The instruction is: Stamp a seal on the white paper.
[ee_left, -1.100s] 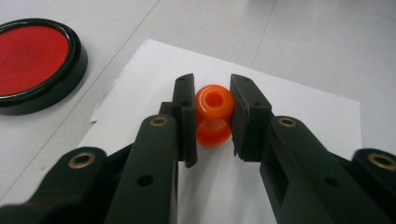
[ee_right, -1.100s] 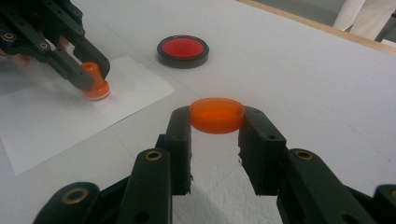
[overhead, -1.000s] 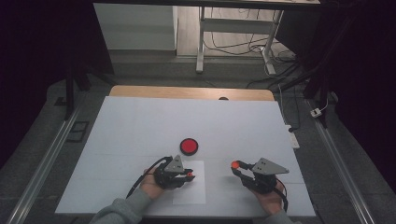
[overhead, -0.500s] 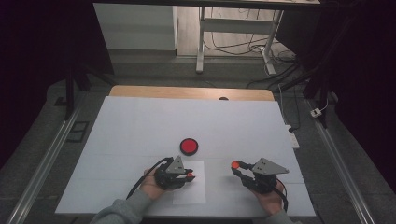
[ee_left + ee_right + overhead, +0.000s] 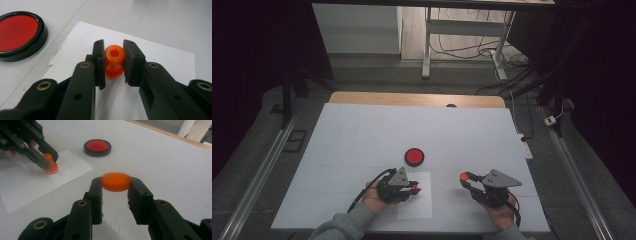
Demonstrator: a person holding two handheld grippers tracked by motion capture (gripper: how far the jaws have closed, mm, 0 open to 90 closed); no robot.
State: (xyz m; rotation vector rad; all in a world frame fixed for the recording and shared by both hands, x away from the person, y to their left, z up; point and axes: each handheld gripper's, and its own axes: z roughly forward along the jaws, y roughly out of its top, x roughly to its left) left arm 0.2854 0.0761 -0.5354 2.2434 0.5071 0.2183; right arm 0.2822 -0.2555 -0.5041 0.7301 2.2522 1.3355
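Observation:
My left gripper (image 5: pixel 414 188) is shut on a small orange spool-shaped stamp (image 5: pixel 114 71), which stands upright on a white sheet of paper (image 5: pixel 418 209). In the left gripper view the jaws of the left gripper (image 5: pixel 114 47) press the stamp's upper part from both sides. The right gripper view shows the same stamp (image 5: pixel 50 167) with its base on the paper (image 5: pixel 30 185). My right gripper (image 5: pixel 465 176) is shut on a shallow round orange cap (image 5: pixel 116 181), held just above the table. A round red pad in a black rim (image 5: pixel 414 156) lies beyond the paper.
A white board (image 5: pixel 362 135) covers the table, with a wooden edge (image 5: pixel 412 99) at the back. Metal rails run along both sides on the floor. A desk frame and cables stand behind the table.

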